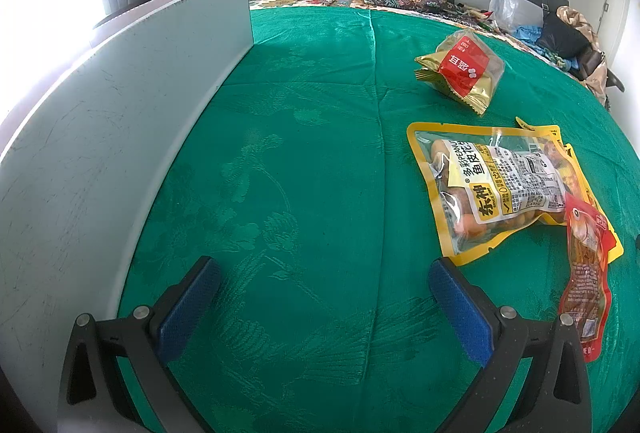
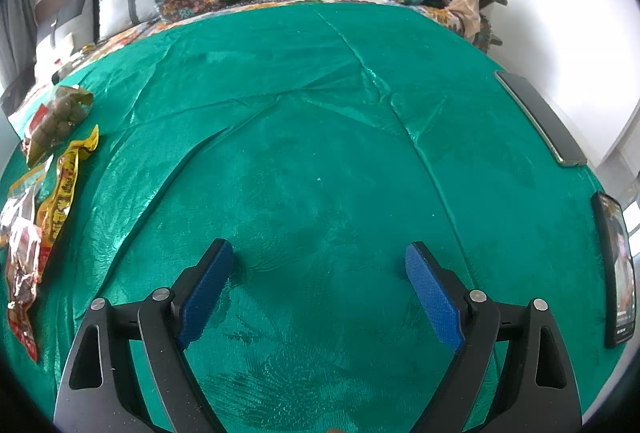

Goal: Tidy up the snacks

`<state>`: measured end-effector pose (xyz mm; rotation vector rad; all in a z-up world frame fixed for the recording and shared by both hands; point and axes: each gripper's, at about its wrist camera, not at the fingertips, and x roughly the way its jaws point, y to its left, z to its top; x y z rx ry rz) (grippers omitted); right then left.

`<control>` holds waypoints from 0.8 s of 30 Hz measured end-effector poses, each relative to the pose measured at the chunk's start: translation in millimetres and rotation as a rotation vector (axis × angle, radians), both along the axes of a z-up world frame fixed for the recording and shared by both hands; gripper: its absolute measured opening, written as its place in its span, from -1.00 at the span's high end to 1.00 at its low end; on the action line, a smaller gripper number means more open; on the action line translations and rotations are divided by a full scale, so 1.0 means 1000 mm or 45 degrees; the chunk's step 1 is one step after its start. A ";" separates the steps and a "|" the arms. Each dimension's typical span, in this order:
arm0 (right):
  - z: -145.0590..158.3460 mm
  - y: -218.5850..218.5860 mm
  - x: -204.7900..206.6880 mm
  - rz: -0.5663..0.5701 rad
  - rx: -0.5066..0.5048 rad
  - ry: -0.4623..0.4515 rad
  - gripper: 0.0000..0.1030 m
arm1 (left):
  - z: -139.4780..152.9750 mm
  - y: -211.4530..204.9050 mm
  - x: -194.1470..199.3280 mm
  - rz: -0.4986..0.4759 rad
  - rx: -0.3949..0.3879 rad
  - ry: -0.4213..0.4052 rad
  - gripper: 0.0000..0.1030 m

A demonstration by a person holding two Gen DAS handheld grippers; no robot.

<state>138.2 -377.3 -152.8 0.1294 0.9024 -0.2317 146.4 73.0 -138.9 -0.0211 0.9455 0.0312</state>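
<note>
Snack sorting looks barely begun: both the left tool (image 1: 324,285) and right tool (image 2: 320,265) hover spread wide and empty over the green-covered bed (image 1: 312,153), while a yellow peanut pouch (image 1: 492,189), red strip packet (image 1: 588,273) and gold-and-red packet (image 1: 464,71) lie scattered at right, none gathered beside the pale box wall (image 1: 120,137) at left

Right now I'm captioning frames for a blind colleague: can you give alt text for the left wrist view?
The open left gripper hovers empty over a green bedspread. To its right lie a yellow peanut bag, a red snack packet overlapping its corner, and a gold-and-red packet farther off. A pale grey board stands along the left.
</note>
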 end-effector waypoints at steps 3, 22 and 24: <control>-0.002 -0.002 -0.002 -0.006 0.001 0.002 -0.79 | 0.000 0.000 0.000 0.000 0.000 0.000 -1.00; -0.001 -0.007 -0.006 -0.008 0.003 0.002 -0.81 | 0.000 0.000 0.001 0.000 -0.002 0.000 -1.00; -0.001 -0.008 -0.006 -0.008 0.003 0.002 -0.81 | -0.002 -0.002 0.002 0.000 -0.002 0.000 -1.00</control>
